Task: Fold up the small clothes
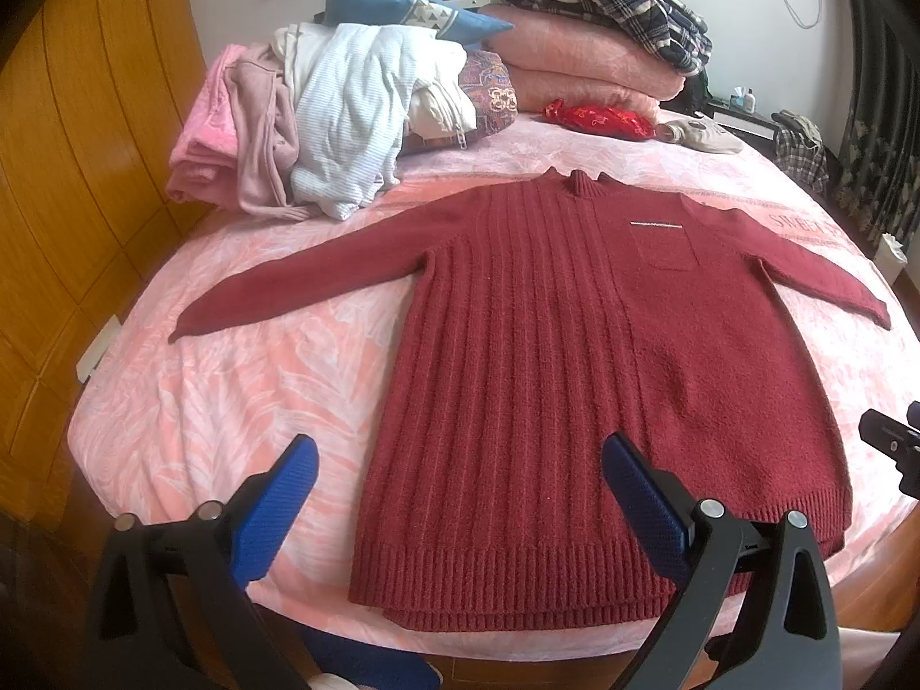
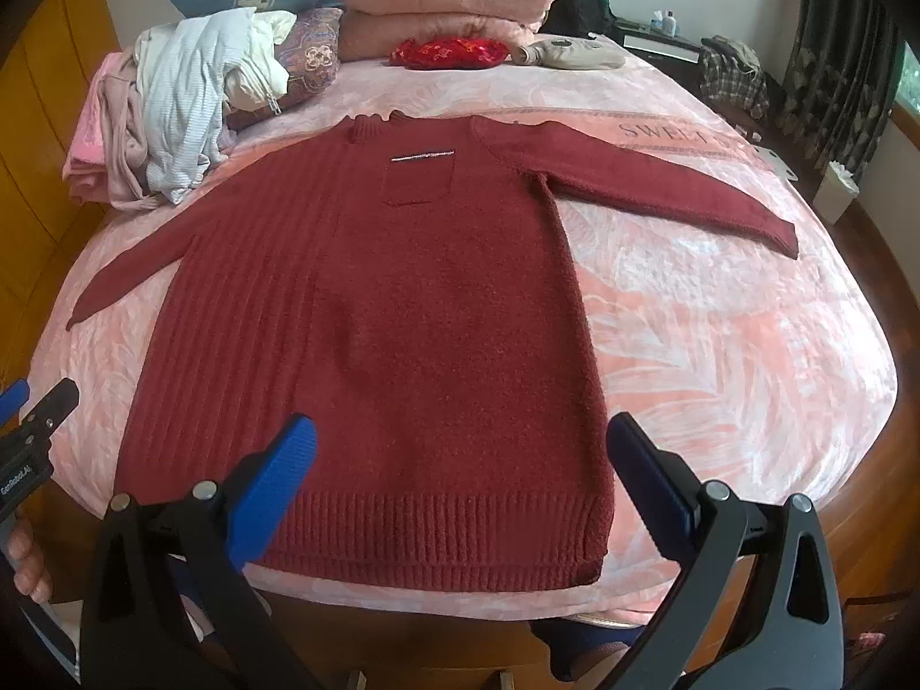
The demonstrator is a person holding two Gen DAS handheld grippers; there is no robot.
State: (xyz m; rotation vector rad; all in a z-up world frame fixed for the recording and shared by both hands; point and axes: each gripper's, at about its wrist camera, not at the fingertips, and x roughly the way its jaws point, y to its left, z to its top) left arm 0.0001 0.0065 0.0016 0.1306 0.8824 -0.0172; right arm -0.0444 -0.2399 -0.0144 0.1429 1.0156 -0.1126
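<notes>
A dark red knit sweater (image 1: 575, 356) lies flat, front up, on the pink bed, both sleeves spread out to the sides and its hem at the near edge. It also shows in the right wrist view (image 2: 391, 310). My left gripper (image 1: 460, 460) is open and empty, held above the hem's left part. My right gripper (image 2: 460, 448) is open and empty, above the hem's right part. The right gripper's edge shows in the left wrist view (image 1: 891, 448), and the left gripper's edge shows in the right wrist view (image 2: 34, 420).
A heap of loose clothes (image 1: 310, 126) lies at the bed's far left. Folded pink blankets (image 1: 581, 63) with a plaid garment on top, a blue pillow (image 1: 402, 11) and a red pouch (image 1: 604, 118) sit at the head. A wooden wardrobe (image 1: 69, 172) stands to the left.
</notes>
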